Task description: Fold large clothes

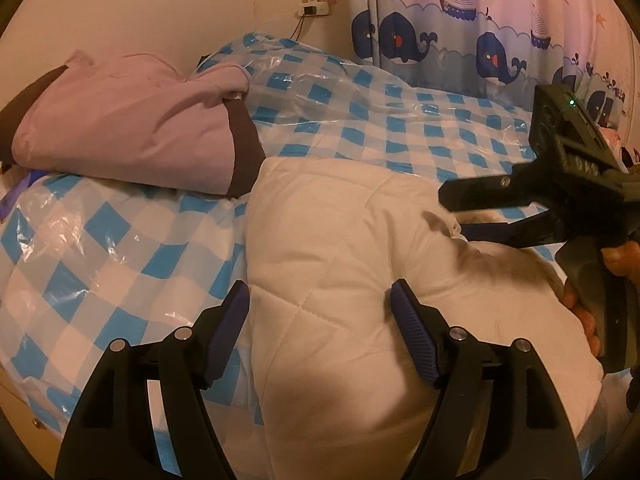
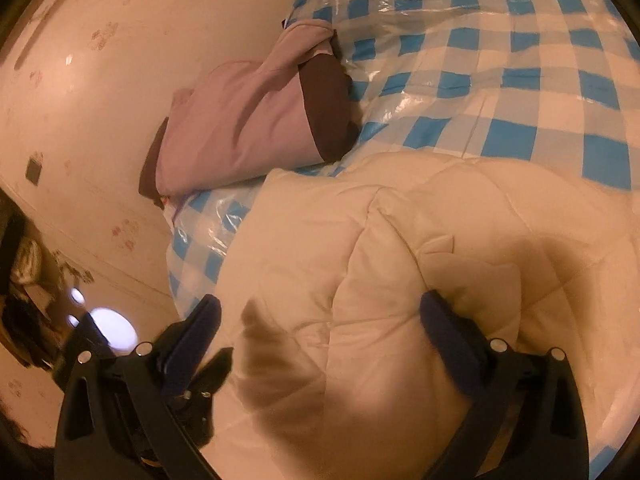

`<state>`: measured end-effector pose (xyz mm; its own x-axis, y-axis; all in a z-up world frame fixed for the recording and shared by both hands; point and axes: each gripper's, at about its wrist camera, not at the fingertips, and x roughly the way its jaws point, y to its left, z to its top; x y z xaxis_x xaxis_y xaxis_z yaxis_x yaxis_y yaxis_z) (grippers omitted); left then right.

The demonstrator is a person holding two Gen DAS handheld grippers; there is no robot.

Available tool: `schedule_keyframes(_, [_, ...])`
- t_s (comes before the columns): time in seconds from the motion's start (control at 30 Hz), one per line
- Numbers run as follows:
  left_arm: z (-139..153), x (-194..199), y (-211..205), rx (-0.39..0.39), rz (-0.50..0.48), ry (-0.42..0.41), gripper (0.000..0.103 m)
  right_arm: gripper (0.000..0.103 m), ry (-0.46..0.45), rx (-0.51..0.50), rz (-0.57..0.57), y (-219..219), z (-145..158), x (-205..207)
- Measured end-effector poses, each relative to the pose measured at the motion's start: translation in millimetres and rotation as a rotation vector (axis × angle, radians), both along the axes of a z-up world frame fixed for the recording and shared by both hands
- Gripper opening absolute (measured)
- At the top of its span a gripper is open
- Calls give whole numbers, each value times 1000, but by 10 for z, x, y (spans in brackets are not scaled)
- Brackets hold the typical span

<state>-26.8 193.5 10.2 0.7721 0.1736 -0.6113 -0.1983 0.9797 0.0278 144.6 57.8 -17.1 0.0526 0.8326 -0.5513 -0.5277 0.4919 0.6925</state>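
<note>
A cream quilted coat (image 1: 340, 264) lies bunched on the bed, with a grey fur trim (image 1: 492, 268) on its right side. It fills the lower right of the right wrist view (image 2: 400, 280). My left gripper (image 1: 320, 300) is open, its blue pads just above the coat's near left part. My right gripper (image 2: 320, 320) is open above the coat, holding nothing. In the left wrist view it (image 1: 456, 216) comes in from the right, with its fingertips by the fur trim.
A folded lilac and brown garment (image 1: 132, 136) lies at the bed's far left, also in the right wrist view (image 2: 256, 120). The bed has a blue checked cover under clear plastic (image 1: 360, 100). A whale curtain (image 1: 480, 32) hangs behind. A wall socket (image 1: 314, 4) has a cable.
</note>
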Motion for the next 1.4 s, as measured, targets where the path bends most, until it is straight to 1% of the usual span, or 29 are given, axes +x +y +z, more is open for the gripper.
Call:
schedule_keyframes(0.1, [27, 5, -46, 2, -15, 2, 70, 94, 9, 27, 5, -77, -67, 39])
schedule_keyframes(0.2, [96, 9, -118, 33, -40, -1, 70, 93, 12, 50, 3, -135, -102, 69])
schedule_keyframes(0.3, [223, 33, -231, 120, -43, -35, 70, 93, 11, 57, 7, -151, -108, 79])
schedule_keyframes(0.33, [244, 50, -261, 143, -40, -44, 73, 93, 10, 60, 9, -152, -117, 84])
schedule_keyframes(0.37, [224, 111, -284, 145, -57, -21, 74, 93, 7, 63, 11, -151, -127, 88])
schedule_keyframes(0.4, [136, 215, -298, 134, -79, 40, 74, 93, 7, 65, 13, -151, -133, 86])
schedule_keyframes(0.43, [76, 258, -317, 137, -76, 64, 74, 93, 11, 64, 16, -157, -137, 90])
schedule_keyframes(0.5, [15, 259, -302, 131, -64, 58, 74, 93, 15, 65, -9, -234, -30, 94])
schedule_keyframes(0.53, [10, 243, -278, 119, -60, 53, 74, 93, -6, 70, -33, -299, 61, 70])
schedule_keyframes(0.57, [7, 233, -248, 105, -56, 49, 74, 94, -51, 75, -64, -376, 179, 30])
schedule_keyframes(0.6, [-3, 232, -228, 99, -52, 47, 74, 94, -113, 60, -106, -466, 301, -34])
schedule_keyframes(0.63, [-13, 232, -224, 99, -49, 45, 75, 94, -155, 19, -134, -499, 349, -88])
schedule_keyframes(0.67, [-16, 229, -239, 105, -47, 42, 75, 94, -182, -65, -146, -464, 318, -125])
schedule_keyframes(0.7, [-18, 240, -242, 108, -48, 41, 75, 94, -194, -169, -150, -396, 224, -142])
schedule_keyframes(0.73, [-23, 248, -261, 111, -51, 39, 75, 96, -197, -294, -138, -291, 36, -136])
schedule_keyframes(0.77, [-56, 282, -273, 100, -62, 57, 75, 98, -180, -319, -106, -239, -169, -123])
schedule_keyframes(0.8, [-98, 310, -286, 103, -65, 64, 75, 98, -149, -252, -119, -317, -318, -81])
schedule_keyframes(0.83, [-123, 336, -288, 109, -67, 67, 75, 98, -125, -236, -118, -353, -360, -46])
schedule_keyframes(0.9, [-119, 348, -279, 110, -62, 72, 76, 97, -147, -262, -126, -352, -286, -75])
schedule_keyframes(0.93, [-118, 350, -254, 98, -61, 73, 78, 97, -155, -274, -130, -356, -236, -102])
schedule_keyframes(1.0, [-105, 327, -169, 56, -53, 67, 81, 97, -137, -268, -157, -450, -106, -164])
schedule_keyframes(1.1, [-82, 288, -17, -21, -29, 62, 87, 97, -215, -221, -224, -690, 191, -445])
schedule_keyframes(1.13, [-75, 272, 18, -31, -15, 59, 90, 97, -241, -218, -241, -756, 267, -557])
schedule_keyframes(1.2, [-50, 234, 12, -13, 4, 54, 91, 97, -266, -284, -246, -804, 287, -759])
schedule_keyframes(1.23, [-25, 209, -12, 4, 9, 55, 91, 97, -248, -363, -234, -784, 184, -811])
schedule_keyframes(1.27, [15, 175, -37, 10, 12, 63, 91, 97, -191, -381, -214, -794, 55, -820])
schedule_keyframes(1.33, [121, 79, -94, 1, 15, 71, 90, 97, -109, -355, -232, -898, 1, -814])
schedule_keyframes(1.37, [196, -1, -140, 6, 6, 61, 90, 97, -125, -356, -253, -949, 98, -850])
schedule_keyframes(1.4, [255, -61, -171, 20, -1, 52, 90, 97, -172, -343, -275, -989, 232, -910])
